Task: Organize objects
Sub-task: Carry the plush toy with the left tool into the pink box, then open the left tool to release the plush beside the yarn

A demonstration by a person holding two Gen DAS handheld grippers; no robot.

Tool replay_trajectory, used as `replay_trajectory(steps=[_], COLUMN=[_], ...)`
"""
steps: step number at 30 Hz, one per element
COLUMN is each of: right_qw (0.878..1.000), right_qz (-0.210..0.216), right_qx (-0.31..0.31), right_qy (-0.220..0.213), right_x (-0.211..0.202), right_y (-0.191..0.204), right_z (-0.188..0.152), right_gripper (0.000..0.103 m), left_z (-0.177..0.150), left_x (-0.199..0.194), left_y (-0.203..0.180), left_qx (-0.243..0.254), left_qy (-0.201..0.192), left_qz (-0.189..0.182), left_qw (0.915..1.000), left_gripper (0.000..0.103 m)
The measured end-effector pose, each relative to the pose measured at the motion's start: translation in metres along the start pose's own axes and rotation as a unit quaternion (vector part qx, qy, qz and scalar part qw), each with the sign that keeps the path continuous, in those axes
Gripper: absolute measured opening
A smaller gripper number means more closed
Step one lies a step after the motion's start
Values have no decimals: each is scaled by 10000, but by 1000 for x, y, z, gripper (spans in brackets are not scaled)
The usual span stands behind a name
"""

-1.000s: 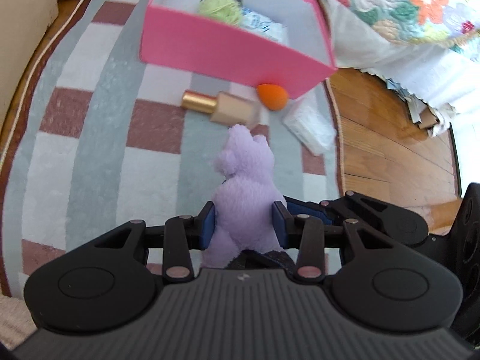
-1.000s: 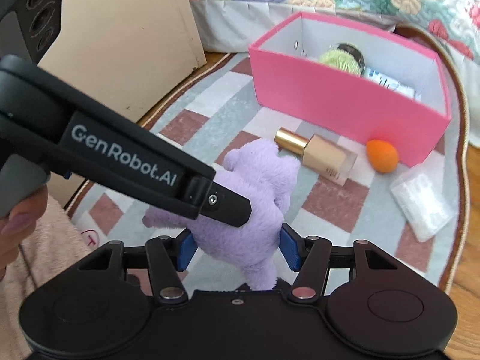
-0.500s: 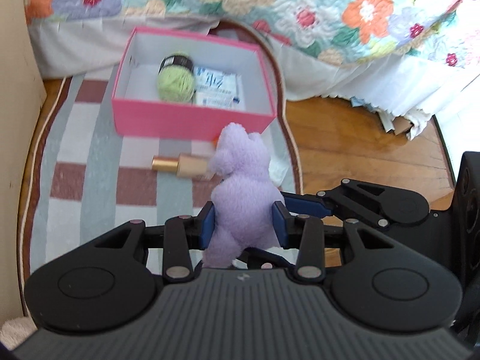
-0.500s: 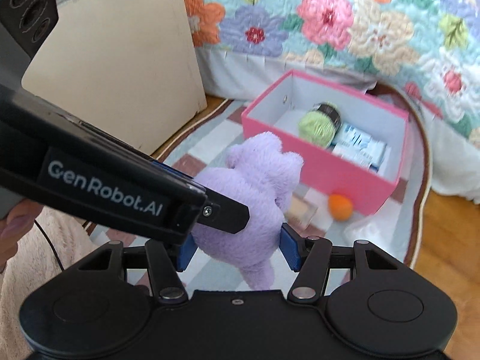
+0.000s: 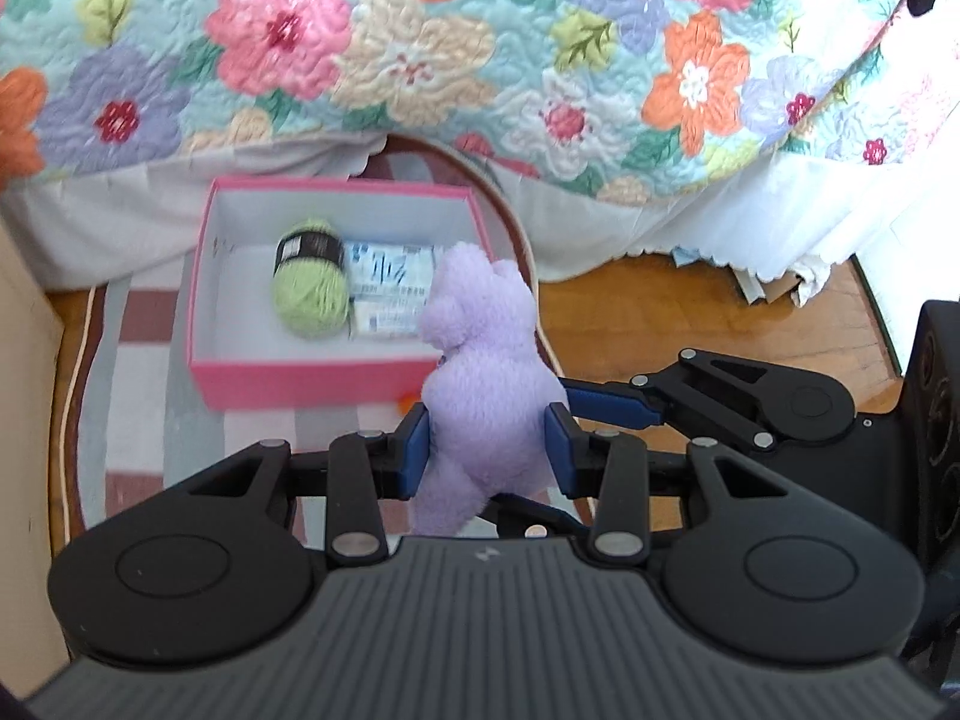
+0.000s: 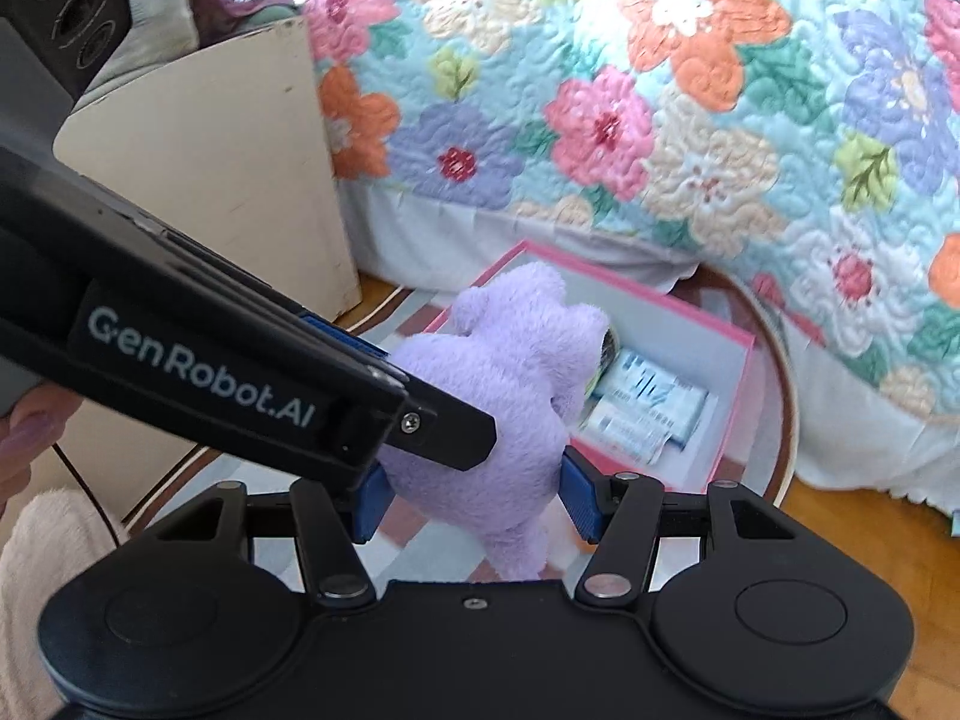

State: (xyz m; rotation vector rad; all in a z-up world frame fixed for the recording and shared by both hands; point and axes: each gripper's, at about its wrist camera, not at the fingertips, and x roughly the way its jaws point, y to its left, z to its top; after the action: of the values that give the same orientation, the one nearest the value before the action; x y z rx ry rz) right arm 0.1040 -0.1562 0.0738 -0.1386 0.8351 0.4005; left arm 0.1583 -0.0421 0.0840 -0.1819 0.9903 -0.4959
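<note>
**Plush lifted, box now below**

I hold the purple plush (image 5: 486, 396) with both tongs: the left tongs (image 5: 487, 450) pinch its lower body, and the right tongs (image 6: 474, 495) clamp it too, blue pads pressed into the fur on each side. A second ago the plush hung low over the rug (image 5: 144, 438), with the bottle and orange sponge close by. Since then both hands have risen, and the pink box (image 5: 300, 387) has dropped from filling the top of my left view to sitting at 11 o'clock from the plush. Green yarn (image 5: 312, 294) and packets (image 5: 390, 276) already lie inside. I judge the next step is carrying the plush over the box's free space and letting go.
</note>
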Motion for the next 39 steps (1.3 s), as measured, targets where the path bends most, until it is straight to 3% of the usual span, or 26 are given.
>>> replay_trajectory(steps=[10,14,18,26,31,39], right_qw=[9997,9991,9975,9965,9945,9923], right_qz=[-175,36,49,-329,-334,-389], right_qx=[171,419,552,189,279,-148], right_qy=[36,93,447,751,948,1168], right_x=[58,97,138,212,249,277], right_y=[-57,-90,-112,-122,-136,-130], right_z=[20,17,17,21,19,12], right_gripper=[63,63,63,62,60,60], left_z=[52,67,76,83,77,77], left_x=[76,125,174,241,272,300], left_y=[17,29,46,91,97,107], left_qx=[-76,-215,-442,-1026,-1156,-1231], left_qy=[-76,139,327,265,146,543], left_qz=[-64,0,-51,-182,99,184], left_qw=[9999,9997,9985,9942,9931,9907], left_gripper=[40,40,41,41,41,42])
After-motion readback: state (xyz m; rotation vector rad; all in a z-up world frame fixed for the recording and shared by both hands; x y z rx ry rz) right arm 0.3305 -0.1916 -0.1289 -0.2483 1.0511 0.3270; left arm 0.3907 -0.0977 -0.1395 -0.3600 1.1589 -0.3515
